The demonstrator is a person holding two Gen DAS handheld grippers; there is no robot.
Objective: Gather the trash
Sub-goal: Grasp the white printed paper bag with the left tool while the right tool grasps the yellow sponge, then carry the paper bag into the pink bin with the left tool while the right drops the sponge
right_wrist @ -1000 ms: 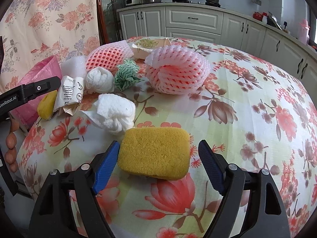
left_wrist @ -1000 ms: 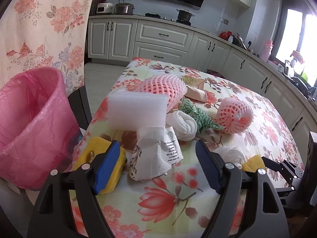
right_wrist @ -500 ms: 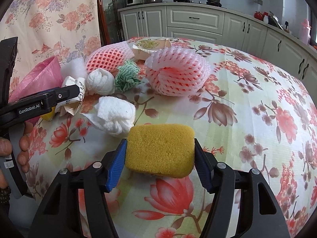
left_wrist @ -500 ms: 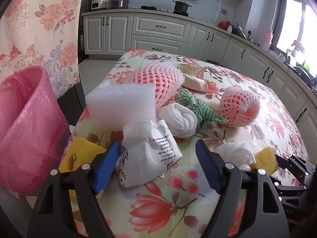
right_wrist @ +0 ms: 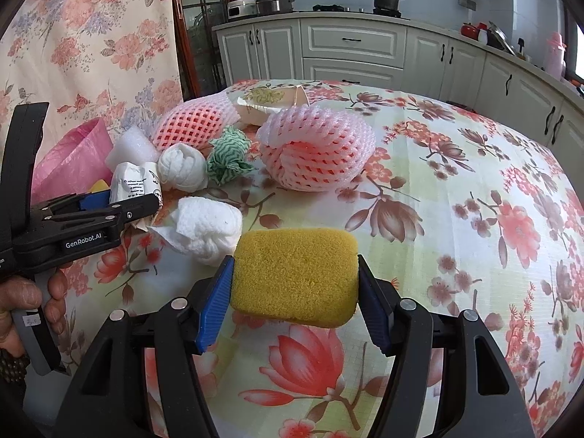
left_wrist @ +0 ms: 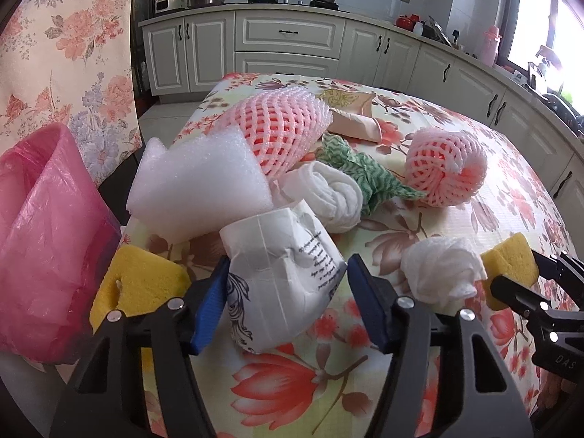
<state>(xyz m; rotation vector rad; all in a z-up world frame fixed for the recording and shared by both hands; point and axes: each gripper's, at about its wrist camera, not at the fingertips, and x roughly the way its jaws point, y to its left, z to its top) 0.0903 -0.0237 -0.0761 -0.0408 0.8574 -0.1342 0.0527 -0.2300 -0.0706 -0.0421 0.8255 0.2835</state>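
A crumpled white paper packet (left_wrist: 281,277) with black print lies near the front of the flowered table (left_wrist: 292,394). My left gripper (left_wrist: 288,292) straddles it, jaws closing, both blue pads touching its sides. My right gripper (right_wrist: 295,284) is shut on a yellow sponge (right_wrist: 295,273), its pads pressing the two short ends. That sponge (left_wrist: 511,255) also shows at the right of the left wrist view. A pink trash bag (left_wrist: 43,237) hangs open off the table's left edge.
A second yellow sponge (left_wrist: 138,281) lies beside the left finger. Behind the packet are a white foam piece (left_wrist: 200,189), two pink foam nets (left_wrist: 281,127) (left_wrist: 445,168), two white tissue balls (left_wrist: 328,197) (left_wrist: 441,270) and a green cloth (left_wrist: 365,179). Kitchen cabinets stand beyond.
My left gripper came forward and down around the paper packet and its jaws narrowed onto it. The right gripper's jaws closed on the yellow sponge and have held it since.
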